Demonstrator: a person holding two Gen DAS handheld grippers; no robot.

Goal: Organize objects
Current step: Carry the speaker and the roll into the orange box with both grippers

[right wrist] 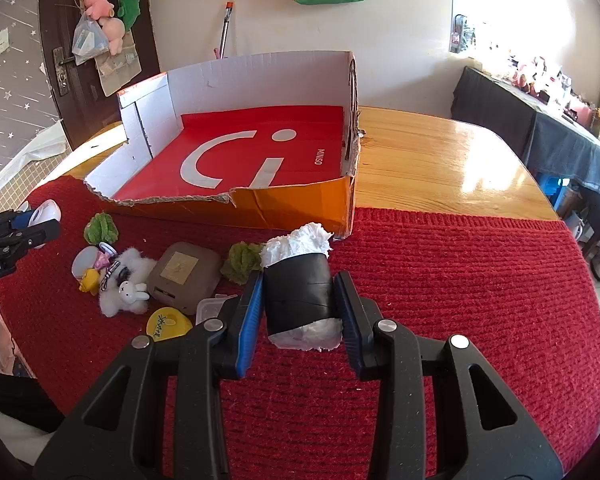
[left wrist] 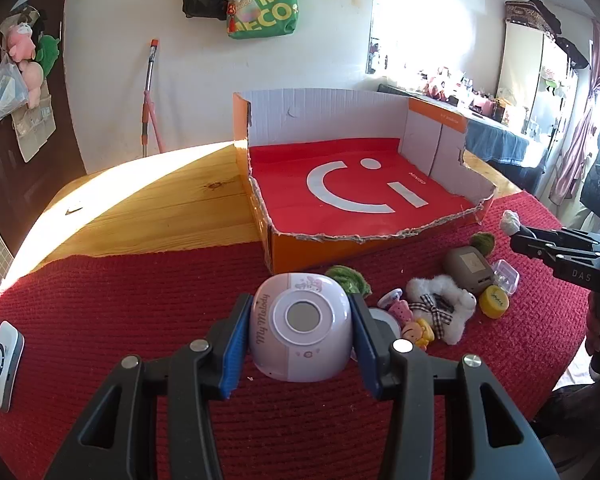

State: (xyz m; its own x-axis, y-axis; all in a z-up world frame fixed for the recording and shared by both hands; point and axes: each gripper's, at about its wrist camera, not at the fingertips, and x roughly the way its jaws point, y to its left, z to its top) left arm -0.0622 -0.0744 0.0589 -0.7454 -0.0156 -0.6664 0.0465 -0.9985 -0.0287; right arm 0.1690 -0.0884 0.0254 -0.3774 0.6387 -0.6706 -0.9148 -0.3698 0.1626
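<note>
Left wrist view, biggest first: wooden worktop (left wrist: 160, 200) half covered by a red knitted mat (left wrist: 140, 300). On it sits the cardboard box (left wrist: 256, 120), front wall torn low, red liner inside, nothing in it yet.

Loose pile lies on the mat just in front of the box: taupe case (right wrist: 184, 272), white plush bunny (right wrist: 126, 286), two green knitted bits (right wrist: 101, 229), yellow round lid (right wrist: 168, 322), small clear plastic box (right wrist: 210, 308), tiny charms, too small to name.

Left gripper (left wrist: 300, 328) is clamped on the pink-white speaker (left wrist: 300, 320), blue pads pressing its two sides, held near the box's front wall. Looks like hard smooth plastic with a rounded shell, so likely slippery. Side grip across the widest part seems right; light squeeze, probably light weight.

Right gripper (right wrist: 298, 300) is closed on the black-wrapped tissue roll (right wrist: 298, 284), white paper sticking out both ends, held above the mat beside the box's near corner. Soft and crushable, likely very light. The black band in the middle is the firmest place to hold; the fluffy ends would tear.

Both items look set to go over the low torn wall into the box.
</note>
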